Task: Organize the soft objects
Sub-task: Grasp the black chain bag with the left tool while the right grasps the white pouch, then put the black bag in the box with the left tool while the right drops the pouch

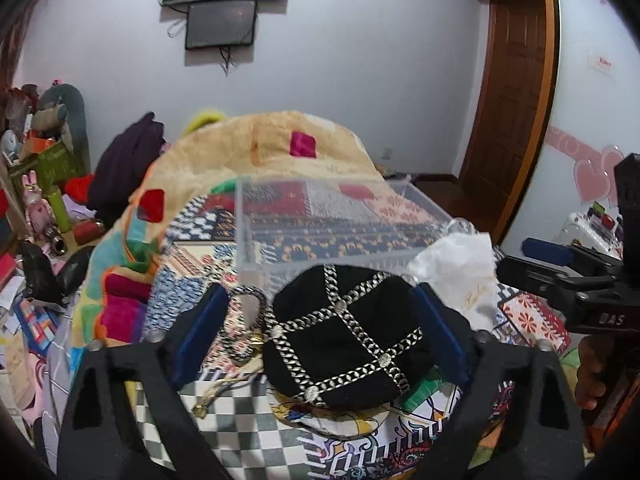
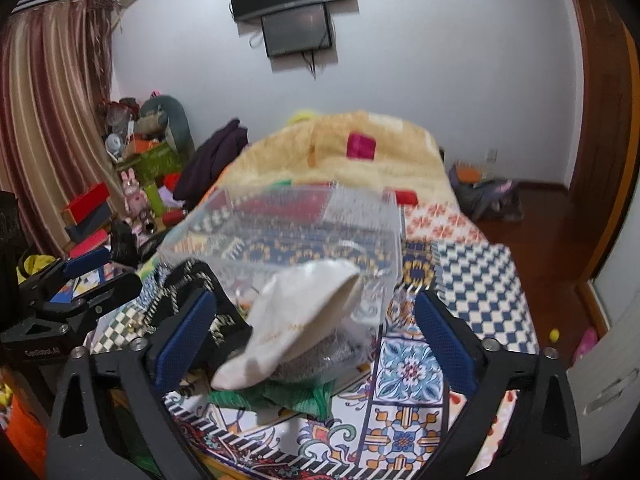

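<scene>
A black soft bag with silver chain trim (image 1: 344, 332) lies on the patterned bedspread between the fingers of my open left gripper (image 1: 320, 332); its chain strap (image 1: 244, 328) loops to the left. A white cloth pouch (image 1: 460, 276) lies to its right. In the right wrist view the white pouch (image 2: 292, 320) rests on a silvery item and green cloth (image 2: 288, 396), between the fingers of my open right gripper (image 2: 316, 340). A clear plastic box (image 1: 340, 220) stands behind them, also in the right wrist view (image 2: 288, 224).
A tan blanket (image 1: 260, 148) is heaped at the far end of the bed. Clutter and toys (image 1: 44, 184) fill the floor at left. The right gripper's body (image 1: 580, 280) shows at right; the left gripper's body (image 2: 60, 304) shows at left. A wooden door (image 1: 512, 92) is at right.
</scene>
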A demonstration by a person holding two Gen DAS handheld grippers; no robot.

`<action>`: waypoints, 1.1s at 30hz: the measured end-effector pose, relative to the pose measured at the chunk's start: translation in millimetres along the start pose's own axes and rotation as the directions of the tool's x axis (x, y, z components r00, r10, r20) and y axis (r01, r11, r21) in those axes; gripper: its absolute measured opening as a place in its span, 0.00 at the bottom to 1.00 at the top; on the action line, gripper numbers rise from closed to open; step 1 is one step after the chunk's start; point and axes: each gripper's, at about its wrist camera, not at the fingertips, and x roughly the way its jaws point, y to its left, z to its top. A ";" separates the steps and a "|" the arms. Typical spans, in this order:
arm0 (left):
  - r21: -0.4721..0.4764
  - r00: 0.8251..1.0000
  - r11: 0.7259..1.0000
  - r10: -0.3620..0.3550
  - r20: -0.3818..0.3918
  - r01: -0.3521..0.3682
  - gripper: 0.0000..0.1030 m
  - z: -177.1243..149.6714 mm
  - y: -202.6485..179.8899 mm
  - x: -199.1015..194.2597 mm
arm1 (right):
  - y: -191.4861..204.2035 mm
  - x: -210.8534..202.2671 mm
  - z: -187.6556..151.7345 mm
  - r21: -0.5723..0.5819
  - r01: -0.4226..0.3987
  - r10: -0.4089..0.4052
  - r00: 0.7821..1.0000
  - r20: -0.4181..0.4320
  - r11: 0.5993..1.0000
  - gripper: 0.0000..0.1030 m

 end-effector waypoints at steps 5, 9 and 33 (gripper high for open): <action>-0.007 0.994 0.996 -0.086 -0.061 0.086 0.79 -5.9 -11.1 19.2 | -1.2 18.0 -3.6 0.016 -0.017 0.018 0.997 -0.076 1.000 0.62; 0.027 0.991 0.995 -0.095 -0.092 0.097 0.73 -11.8 -23.3 31.1 | -0.8 27.0 -6.5 0.027 -0.047 0.050 0.992 -0.116 0.999 0.43; 0.005 0.996 0.997 -0.074 0.059 0.074 0.11 15.9 -8.3 -29.6 | 16.4 -18.1 15.2 -0.042 -0.098 0.100 0.994 0.052 0.994 0.07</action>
